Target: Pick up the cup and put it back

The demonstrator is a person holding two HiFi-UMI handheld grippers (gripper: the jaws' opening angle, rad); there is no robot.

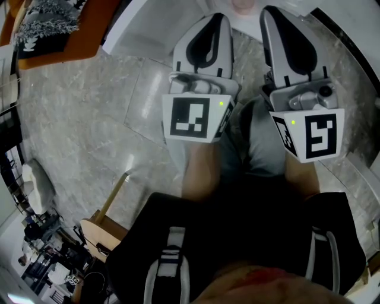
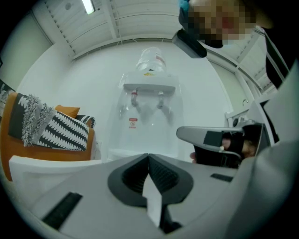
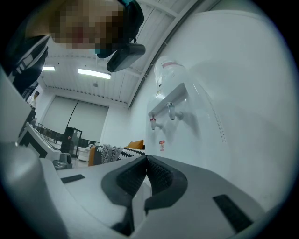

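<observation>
No cup shows in any view. In the head view my left gripper (image 1: 215, 21) and right gripper (image 1: 272, 15) are held side by side over the floor, both pointing at a white water dispenser (image 2: 148, 100). The left gripper view has its jaws (image 2: 148, 158) shut tip to tip with nothing between them. It faces the dispenser's two taps (image 2: 147, 99) and the bottle on top (image 2: 150, 60) head on. In the right gripper view the jaws (image 3: 145, 158) are also shut and empty, and the dispenser (image 3: 201, 107) stands close on the right, its taps (image 3: 162, 115) above them.
An orange sofa (image 2: 28, 147) with black-and-white cushions (image 2: 63, 133) stands left of the dispenser, and is also seen as the sofa (image 1: 65, 35) at the head view's top left. Marble floor (image 1: 89, 130) lies below. Desks and equipment (image 3: 60, 144) fill the far room.
</observation>
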